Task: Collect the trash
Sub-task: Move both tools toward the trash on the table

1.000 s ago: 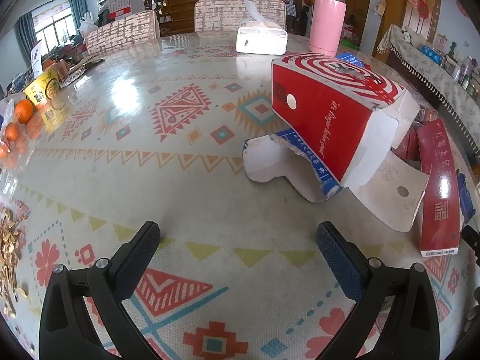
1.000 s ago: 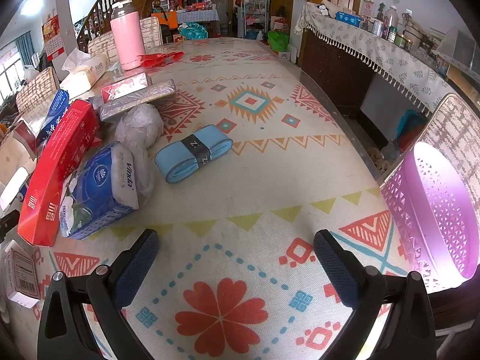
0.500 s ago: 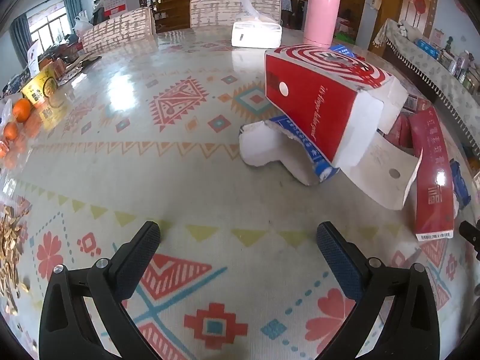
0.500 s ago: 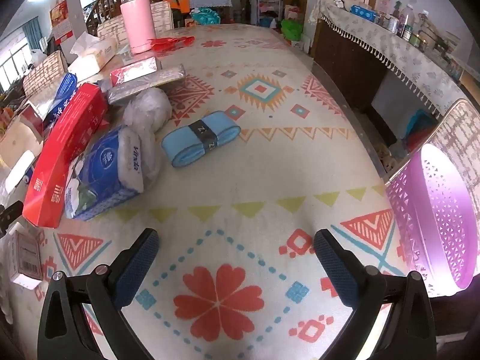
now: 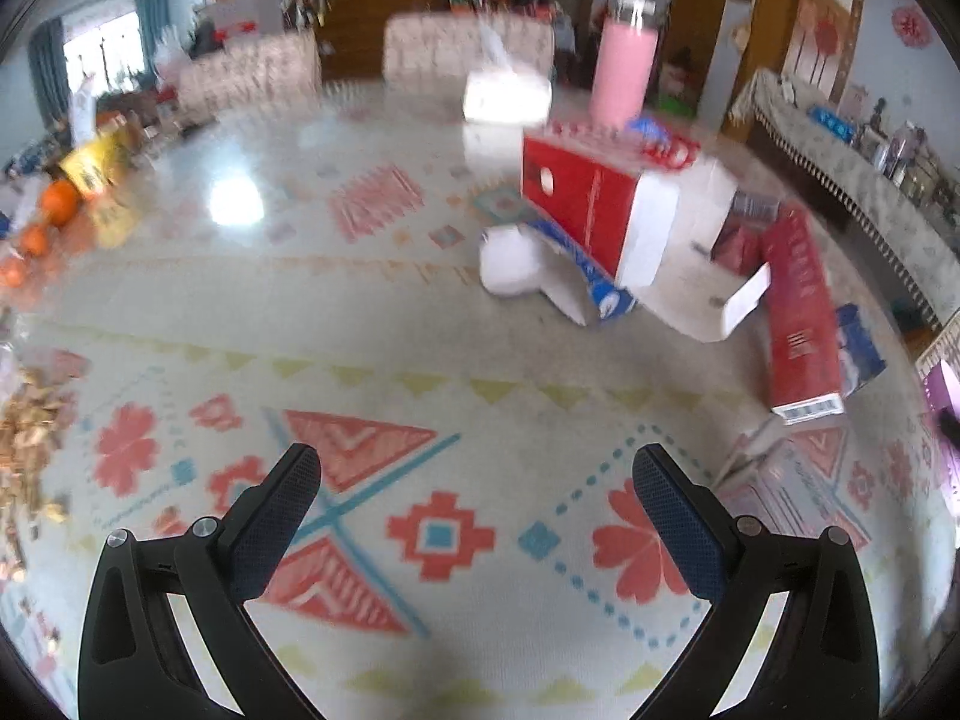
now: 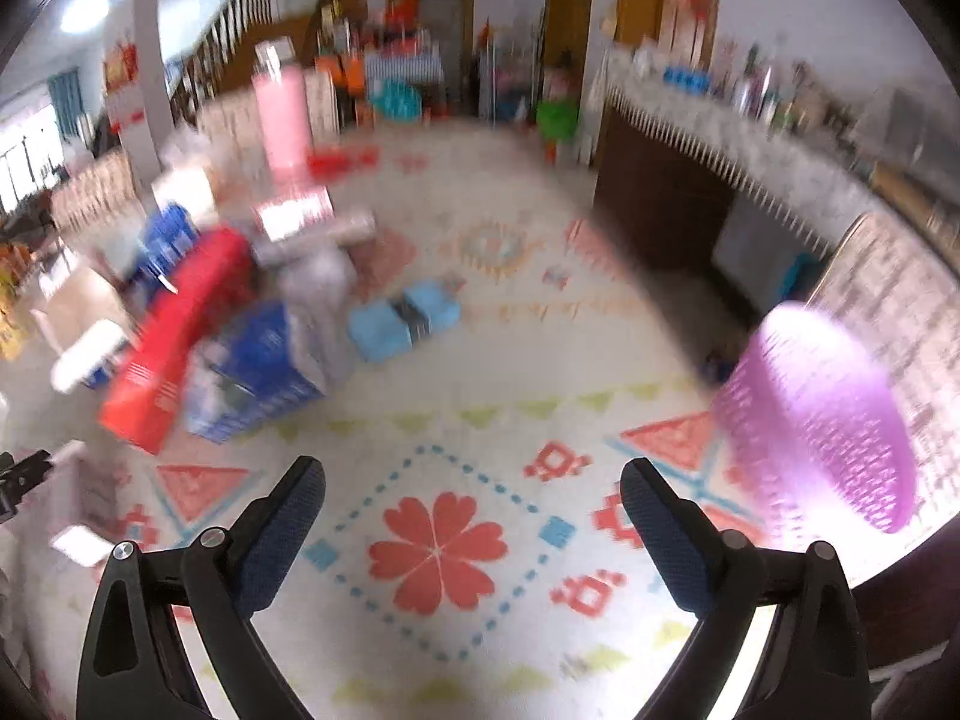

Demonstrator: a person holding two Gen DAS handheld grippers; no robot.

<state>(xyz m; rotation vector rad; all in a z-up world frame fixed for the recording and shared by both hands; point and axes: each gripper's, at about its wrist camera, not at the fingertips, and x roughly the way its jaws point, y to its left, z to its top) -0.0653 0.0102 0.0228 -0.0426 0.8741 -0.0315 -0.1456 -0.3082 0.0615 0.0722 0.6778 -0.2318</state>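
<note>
On the patterned table [image 5: 180, 312], the long red box [image 5: 801, 324] is lying flat, its long side running away from the camera, barcode end nearest. Beside it, a torn red-and-white carton [image 5: 594, 210] is tipping sideways. Both the left gripper [image 5: 477, 498] and the right gripper [image 6: 474, 510] are hanging wide apart, holding nothing. At the table's right edge a purple basket [image 6: 828, 414] is sitting.

two oranges [image 5: 59, 202], one pink bottle [image 5: 621, 72], one purple basket [image 6: 822, 414]

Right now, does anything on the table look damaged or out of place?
Yes. The big red carton is torn open, its white flaps splayed, resting tilted on a flattened blue-and-white box. Brown scraps lie scattered at the table's left edge.
</note>
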